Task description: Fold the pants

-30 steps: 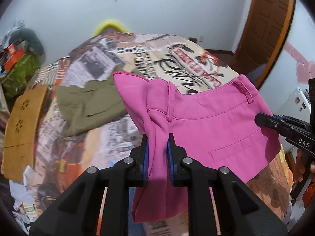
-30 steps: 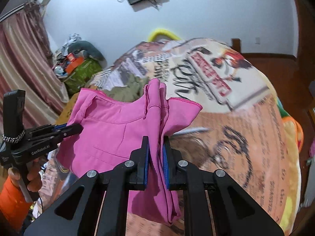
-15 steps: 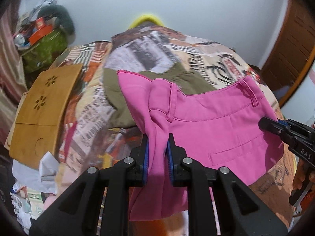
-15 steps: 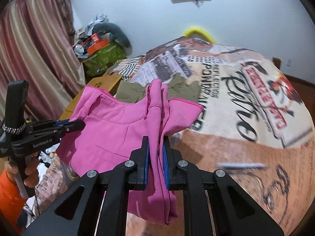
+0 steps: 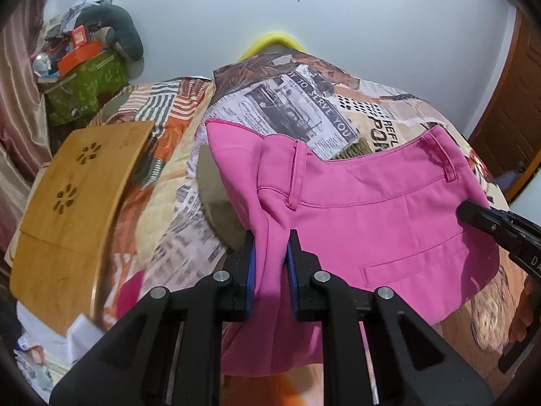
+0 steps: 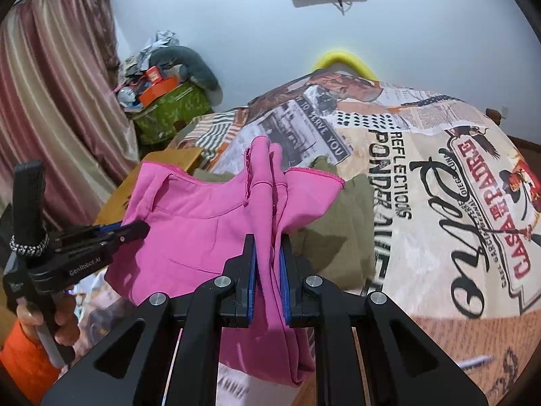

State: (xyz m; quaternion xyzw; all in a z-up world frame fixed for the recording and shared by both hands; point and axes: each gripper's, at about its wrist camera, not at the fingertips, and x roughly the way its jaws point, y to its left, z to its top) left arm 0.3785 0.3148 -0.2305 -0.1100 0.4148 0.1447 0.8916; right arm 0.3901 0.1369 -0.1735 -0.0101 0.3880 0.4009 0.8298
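Pants (image 5: 372, 223), pink, hang clamped in both grippers' fingers; only right wrist view shows the bed's (image 6: 439, 155) red logo.

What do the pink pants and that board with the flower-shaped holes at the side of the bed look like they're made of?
The pink pants look like smooth, matte woven cloth, perhaps cotton or a blend: they drape in soft folds and show stitched seams and belt loops. The board looks like bamboo or light wood with a satin finish: honey colour, faint grain, cleanly cut holes.
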